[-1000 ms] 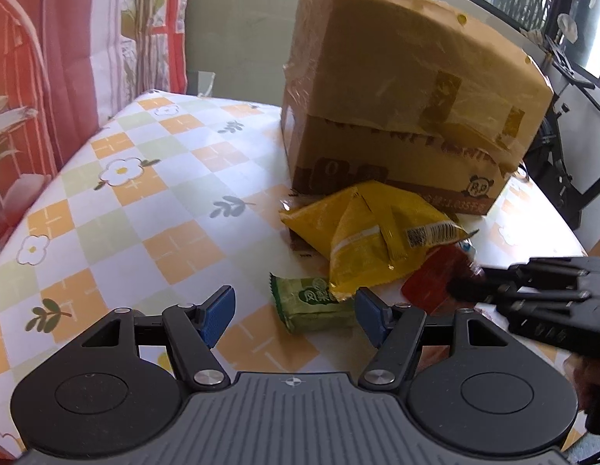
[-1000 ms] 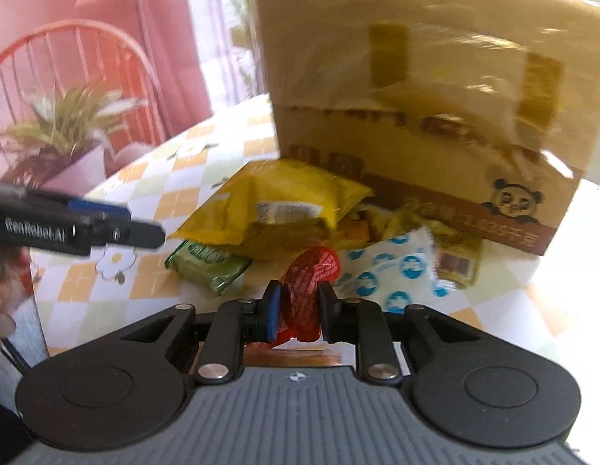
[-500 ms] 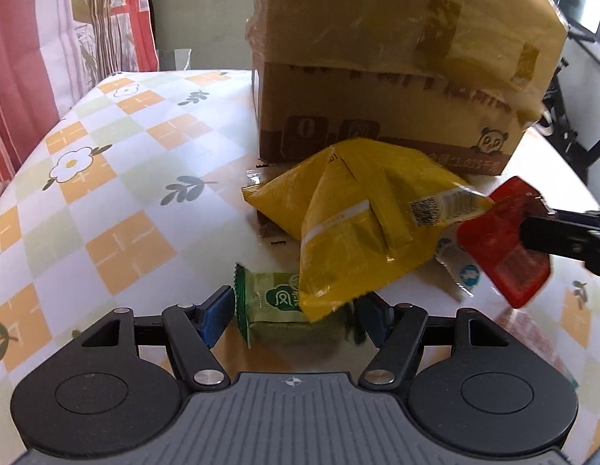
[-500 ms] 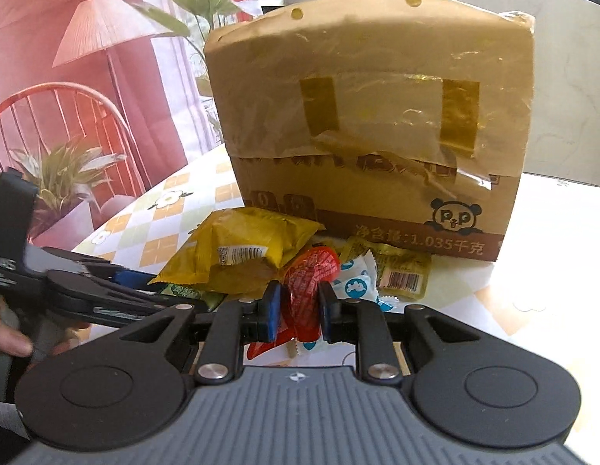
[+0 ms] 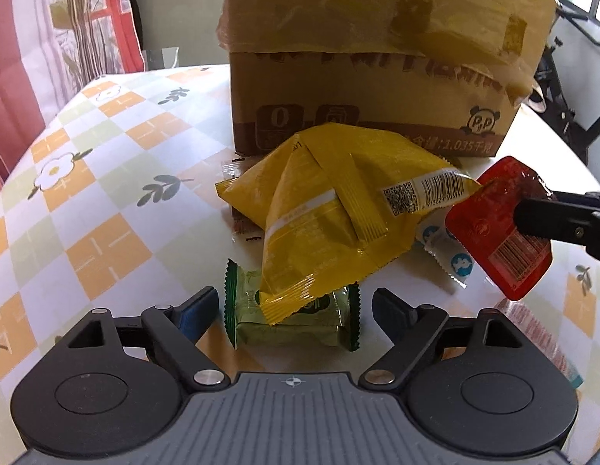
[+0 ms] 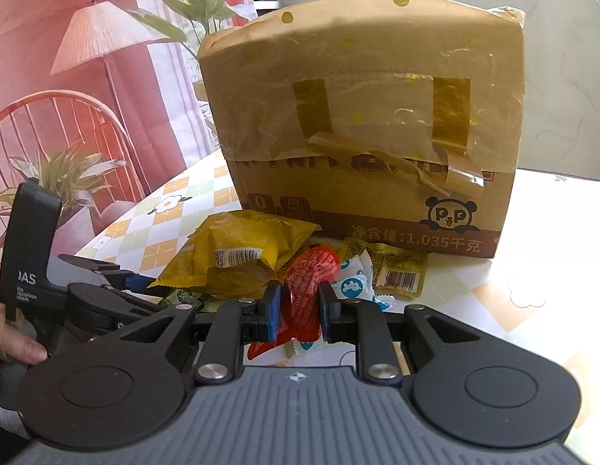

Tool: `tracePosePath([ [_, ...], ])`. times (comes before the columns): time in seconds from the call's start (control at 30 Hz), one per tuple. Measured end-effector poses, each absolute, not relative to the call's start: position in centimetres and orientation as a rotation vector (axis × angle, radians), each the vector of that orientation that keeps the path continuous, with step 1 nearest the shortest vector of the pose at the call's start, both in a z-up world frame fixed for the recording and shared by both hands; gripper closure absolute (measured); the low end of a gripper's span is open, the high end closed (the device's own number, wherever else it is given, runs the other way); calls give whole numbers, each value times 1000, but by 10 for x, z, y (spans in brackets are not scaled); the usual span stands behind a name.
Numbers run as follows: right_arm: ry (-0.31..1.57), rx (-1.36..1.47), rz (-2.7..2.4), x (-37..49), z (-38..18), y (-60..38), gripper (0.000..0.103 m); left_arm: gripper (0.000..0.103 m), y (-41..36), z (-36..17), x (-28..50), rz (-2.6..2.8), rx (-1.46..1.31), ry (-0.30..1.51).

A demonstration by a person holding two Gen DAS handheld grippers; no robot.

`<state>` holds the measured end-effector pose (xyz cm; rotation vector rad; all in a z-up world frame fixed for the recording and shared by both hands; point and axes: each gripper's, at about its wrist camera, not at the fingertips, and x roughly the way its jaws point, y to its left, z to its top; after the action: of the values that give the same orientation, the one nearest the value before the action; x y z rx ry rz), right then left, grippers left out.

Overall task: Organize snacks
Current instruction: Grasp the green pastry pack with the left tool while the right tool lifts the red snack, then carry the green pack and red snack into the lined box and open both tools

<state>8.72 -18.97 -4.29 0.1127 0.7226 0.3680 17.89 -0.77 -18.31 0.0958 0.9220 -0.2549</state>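
Note:
My left gripper (image 5: 294, 306) is open, its fingers on either side of a green snack packet (image 5: 292, 319) lying on the table. A large yellow snack bag (image 5: 330, 209) rests partly over the green packet. My right gripper (image 6: 300, 304) is shut on a red snack packet (image 6: 309, 290) and holds it above the table; the packet also shows at the right of the left wrist view (image 5: 501, 228). A white packet with blue dots (image 6: 354, 285) and a small yellow packet (image 6: 396, 267) lie in front of the cardboard box (image 6: 361, 147).
The taped cardboard box (image 5: 377, 58) stands behind the snack pile on a checkered tablecloth (image 5: 98, 193). A red chair (image 6: 55, 135) and a plant stand beyond the table's left edge. The left gripper's body (image 6: 67, 294) is close on the right gripper's left.
The left gripper has moved forward until its open fingers straddle the green packet. The right gripper has lifted the red packet off the pile and drawn it back.

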Motion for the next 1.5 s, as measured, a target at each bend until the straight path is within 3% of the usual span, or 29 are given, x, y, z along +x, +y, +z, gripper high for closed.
tracePosePath([
  [0.1,726,116,365,87,-44,-191,82,19,-11,-185,178,-226,137,901],
  [0.17,727,119,363,87,-45,-192,82,41,-10,-183,177,-223,134,881],
  [0.27,725,121,361,87,-44,-194,82,47,-8,-177,174,-254,155,887],
  [0.67,685,144,354,83,-32,-206,82,47,47,-155,142,-172,45,862],
  [0.93,608,133,346,86,-6,-217,82,47,66,-96,150,-149,29,723],
  [1.5,309,104,342,120,96,-247,82,46,-5,17,208,-309,57,420],
])
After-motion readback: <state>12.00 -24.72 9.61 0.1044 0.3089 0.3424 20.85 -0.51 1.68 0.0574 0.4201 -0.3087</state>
